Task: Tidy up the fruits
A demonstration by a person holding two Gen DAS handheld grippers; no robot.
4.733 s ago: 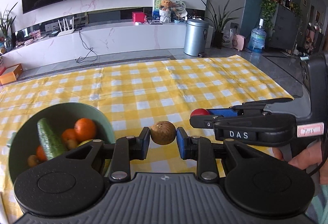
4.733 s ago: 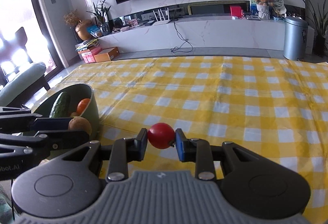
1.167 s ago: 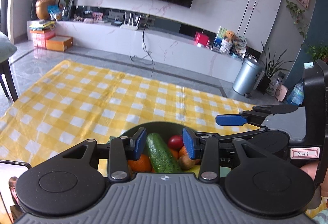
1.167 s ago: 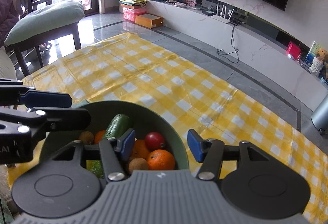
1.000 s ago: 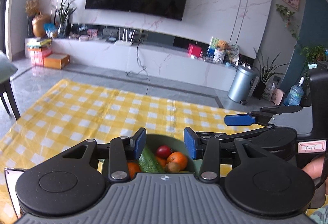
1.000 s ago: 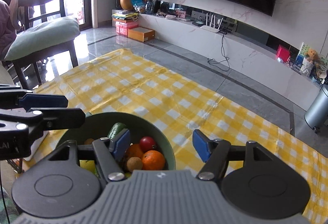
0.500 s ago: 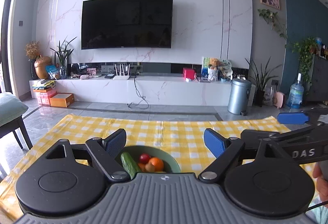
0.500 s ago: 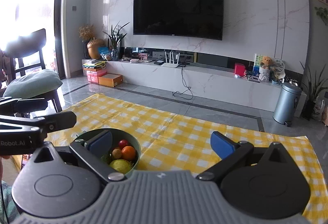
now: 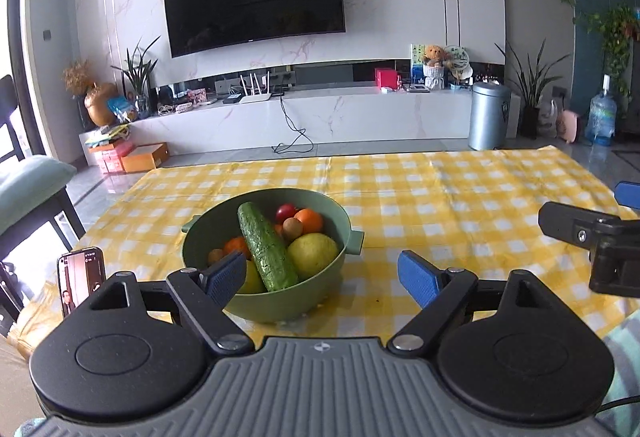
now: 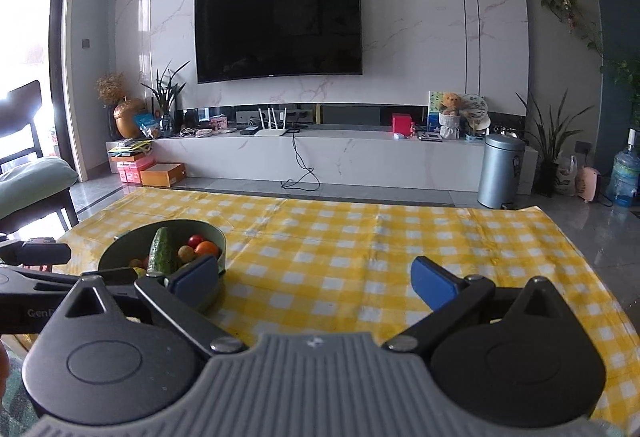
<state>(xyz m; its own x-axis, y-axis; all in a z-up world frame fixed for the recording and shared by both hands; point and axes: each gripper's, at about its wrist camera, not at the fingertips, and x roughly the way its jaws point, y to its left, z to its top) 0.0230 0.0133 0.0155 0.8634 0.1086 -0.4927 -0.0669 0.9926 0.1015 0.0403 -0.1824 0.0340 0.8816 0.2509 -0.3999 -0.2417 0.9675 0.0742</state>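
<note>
Now I am holding both sets of fingers spread and empty: the bowl (image 9: 264, 249) of fruit is sitting on the desk (image 9: 460, 205) just ahead of my left gripper (image 9: 322, 275), left of my right gripper (image 10: 314, 277), cucumber (image 9: 266, 245) pointing away.

Both wrist views level, facing the TV wall, left nearer the bowl (image 9: 344, 237), sharing bowl and checked cloth (image 10: 360, 257)

Fruits (image 9: 308, 255) in bowl (image 9: 280, 301) on tablecloth (image 9: 460, 213)
</note>
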